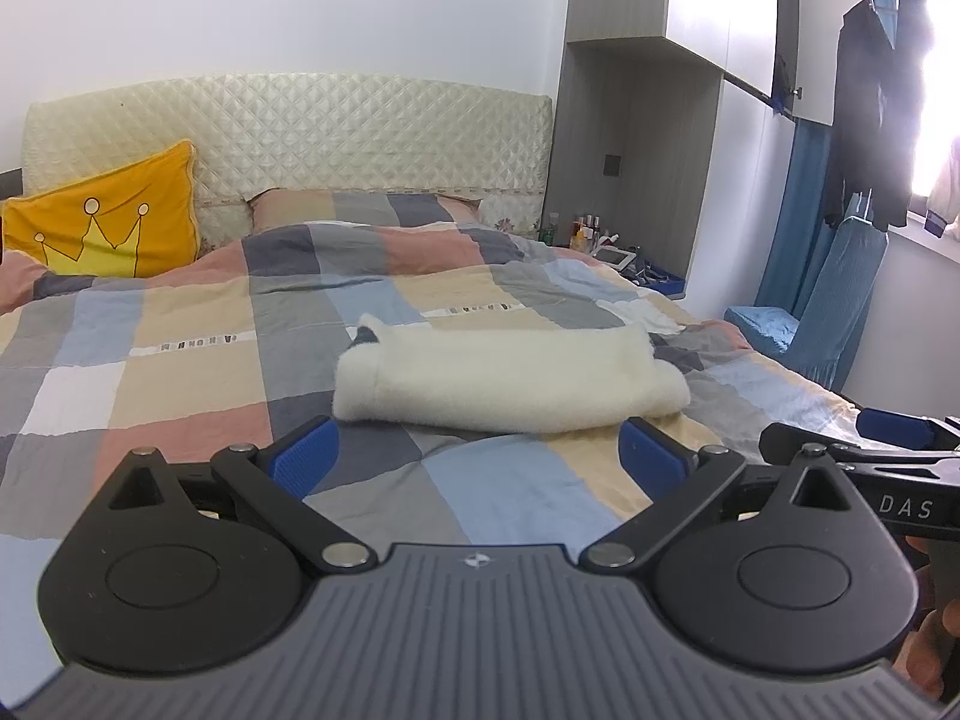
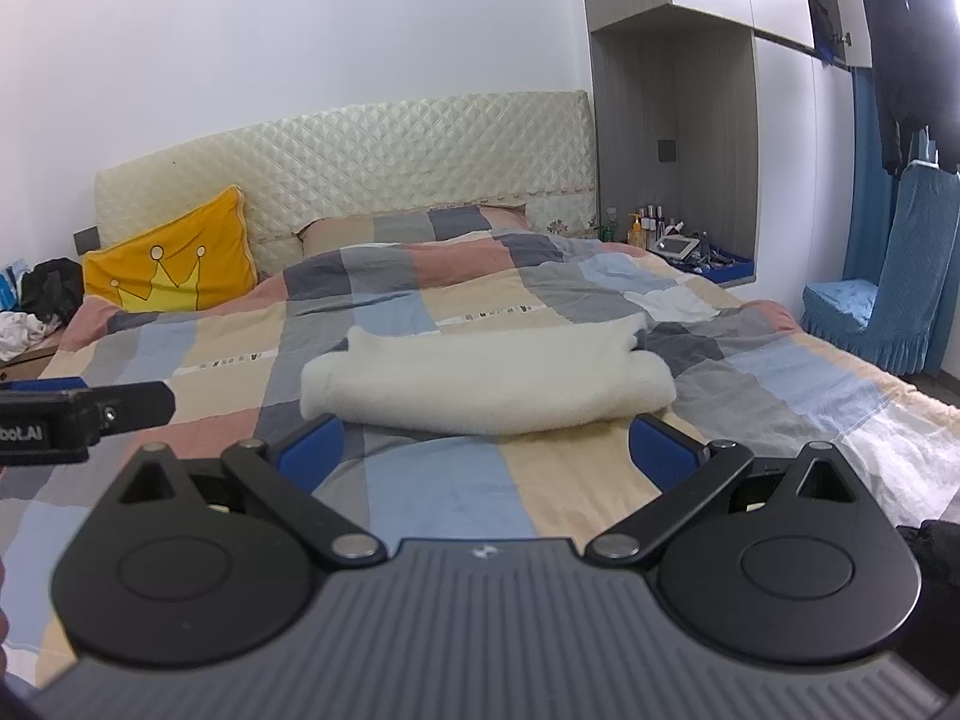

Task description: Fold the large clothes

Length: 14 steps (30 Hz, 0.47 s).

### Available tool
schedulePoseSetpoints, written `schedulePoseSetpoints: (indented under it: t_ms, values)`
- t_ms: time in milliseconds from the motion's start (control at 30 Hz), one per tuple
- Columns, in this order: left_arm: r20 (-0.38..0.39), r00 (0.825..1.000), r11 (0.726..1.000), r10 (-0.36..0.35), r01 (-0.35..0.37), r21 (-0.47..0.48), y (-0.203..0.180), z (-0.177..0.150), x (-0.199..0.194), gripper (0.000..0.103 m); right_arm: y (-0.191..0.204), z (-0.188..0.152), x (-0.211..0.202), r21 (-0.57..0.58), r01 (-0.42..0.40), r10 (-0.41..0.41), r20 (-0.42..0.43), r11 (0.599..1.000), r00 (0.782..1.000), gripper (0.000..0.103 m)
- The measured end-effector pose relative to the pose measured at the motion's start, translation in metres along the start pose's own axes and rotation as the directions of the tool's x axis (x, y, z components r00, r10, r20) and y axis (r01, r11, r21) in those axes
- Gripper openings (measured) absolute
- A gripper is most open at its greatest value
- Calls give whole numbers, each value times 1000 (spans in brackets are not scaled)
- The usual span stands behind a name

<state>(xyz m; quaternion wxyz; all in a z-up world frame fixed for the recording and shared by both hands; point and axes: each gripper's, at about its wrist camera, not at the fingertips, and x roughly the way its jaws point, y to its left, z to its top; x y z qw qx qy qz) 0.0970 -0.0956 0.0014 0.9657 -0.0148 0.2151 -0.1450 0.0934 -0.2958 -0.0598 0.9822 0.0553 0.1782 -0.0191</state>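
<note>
The far edge of the white garment [image 1: 510,381] is dipping out of sight behind its own folded bulk, and a small grey patch at its left corner is showing too little to make out. The bottles [image 1: 585,228] on the bedside shelf are sitting too small to read. Glare from the window [image 1: 942,90] is washing out the dark clothes [image 1: 873,102] hanging there in the left view; in the right view those clothes are getting cut off at the frame's top corner.

The garment is lying folded into a thick rectangle on the checked duvet [image 1: 180,372], mid-bed, well short of the pillow [image 1: 111,219] leaning on the quilted headboard [image 1: 288,126]. A blue-covered chair [image 1: 822,312] is standing beside the bed on the right.

The left gripper [image 1: 477,462] is hovering just in front of the garment, fingers spread wide, gripping nothing. The right gripper [image 2: 489,459] is doing the same, its blue pads [image 2: 315,447] parted to either side of the fold's near edge without touching it. Each gripper's body is blocking the duvet's near stretch.

Only the right view is taking in the heap of dark and white cloth [image 2: 36,306] beside the bed's left side, and the left gripper's finger poking in from the left. Only the left view is catching the right gripper's side, lettered "DAS", with part of a hand [image 1: 936,642] below it.
</note>
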Motion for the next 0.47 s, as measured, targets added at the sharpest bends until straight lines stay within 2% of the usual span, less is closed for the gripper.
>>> schedulePoseSetpoints:
  t_ms: [467]
  values:
    - [-4,1000,1000,-9,9,4,1,-2,-2,102,-7,-3,2,3,14,-14,-9,1000,1000,103]
